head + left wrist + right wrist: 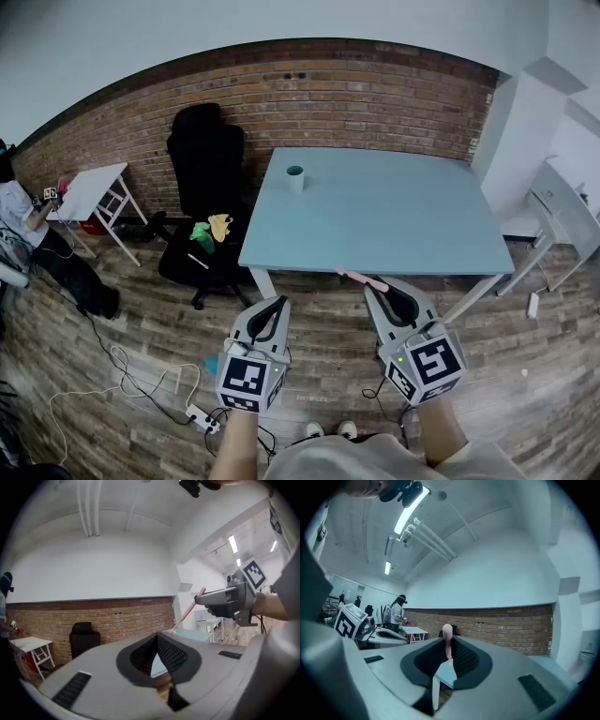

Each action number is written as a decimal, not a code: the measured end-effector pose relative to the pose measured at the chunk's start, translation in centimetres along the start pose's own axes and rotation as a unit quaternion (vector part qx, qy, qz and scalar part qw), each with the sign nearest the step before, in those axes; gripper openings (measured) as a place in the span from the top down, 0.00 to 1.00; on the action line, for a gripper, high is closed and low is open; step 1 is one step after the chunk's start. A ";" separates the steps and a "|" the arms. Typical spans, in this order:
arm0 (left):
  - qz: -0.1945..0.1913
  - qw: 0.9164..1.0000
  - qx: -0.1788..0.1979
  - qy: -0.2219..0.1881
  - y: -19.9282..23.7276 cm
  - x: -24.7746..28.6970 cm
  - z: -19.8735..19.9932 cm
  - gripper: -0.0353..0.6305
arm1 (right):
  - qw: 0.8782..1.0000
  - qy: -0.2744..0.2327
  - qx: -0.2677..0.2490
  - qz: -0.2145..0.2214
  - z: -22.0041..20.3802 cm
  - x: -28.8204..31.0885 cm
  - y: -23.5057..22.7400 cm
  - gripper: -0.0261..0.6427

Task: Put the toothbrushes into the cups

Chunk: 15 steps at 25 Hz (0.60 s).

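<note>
One cup (295,178) on table (403,220) far-left, chair (205,155) beside | right claw (372,288) pinches pink toothbrush (360,277) | left claw (277,302) pressed together

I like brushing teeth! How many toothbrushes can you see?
1. The pink toothbrush is gripped in the right gripper's jaws, by the table's front edge. The small things on the black chair are too tiny to identify, so more may be there.
</note>
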<state>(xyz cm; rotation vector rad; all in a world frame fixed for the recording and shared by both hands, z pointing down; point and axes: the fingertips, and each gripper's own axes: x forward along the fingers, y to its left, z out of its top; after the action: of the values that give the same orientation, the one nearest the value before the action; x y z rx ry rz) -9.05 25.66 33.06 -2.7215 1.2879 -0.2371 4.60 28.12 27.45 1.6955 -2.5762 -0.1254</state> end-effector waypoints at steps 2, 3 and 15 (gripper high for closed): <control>0.006 1.000 -0.006 0.003 -1.6 -0.1 0.0 0.93 | 1.000 0.003 0.001 0.002 -0.1 -1.2 -0.3 0.86; 0.008 1.000 -0.008 0.004 -2.3 -0.2 0.0 0.93 | 1.000 0.005 0.003 0.003 -0.3 -1.9 -0.5 0.86; 0.012 1.000 -0.019 0.001 -8.2 -0.5 0.2 0.93 | 1.000 0.002 0.009 0.026 -1.1 -6.5 -2.9 0.86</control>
<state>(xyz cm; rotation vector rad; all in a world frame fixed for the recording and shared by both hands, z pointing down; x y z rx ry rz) -3.08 31.25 34.28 -2.7363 1.3398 -0.2161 9.97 32.90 28.29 1.6298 -2.6245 -0.0976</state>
